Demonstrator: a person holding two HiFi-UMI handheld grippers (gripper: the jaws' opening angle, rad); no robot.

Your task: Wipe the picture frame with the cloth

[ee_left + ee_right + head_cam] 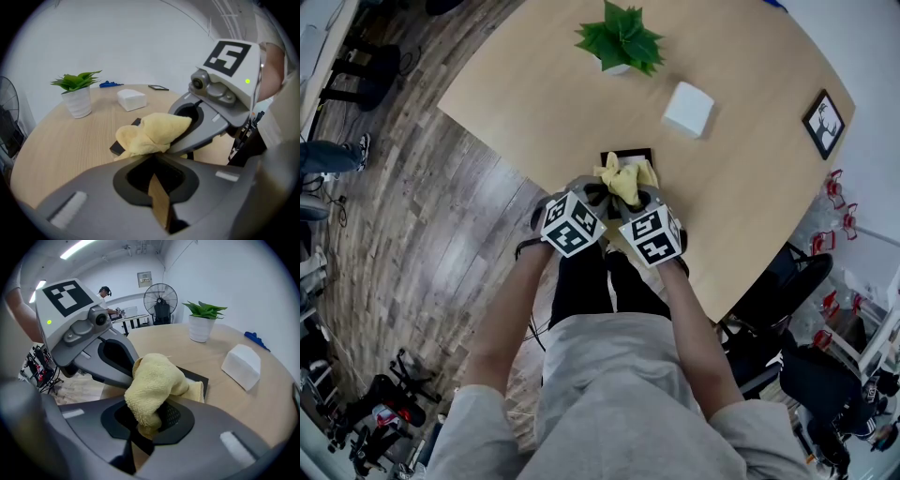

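Hanging bunched between the two tongs, the yellow cloth (623, 180) was the nearest thing to the person. The right gripper (157, 408) was clenched on a thick fold that dropped into its jaw opening. The left gripper (152, 157) had its jaws together and seemed to pinch an edge of the same wad.

With both tools on the cloth, nothing was left to steady the picture frame (628, 154) just beneath it. That frame lay flat at the table's (534, 103) near edge, so a firm stroke toward the person could probably have slid it off. Because the cloth was balled up and not spread, a hard jaw tip might also have met the frame's face before the fabric did.

Only a dark border and one corner of the frame showed past the cloth, with a paler inner area. Whether it was dusty could not be told.

Farther back stood a white box (688, 109) and a potted plant (622, 39). A second framed picture (823, 123) lay well apart at the far right.
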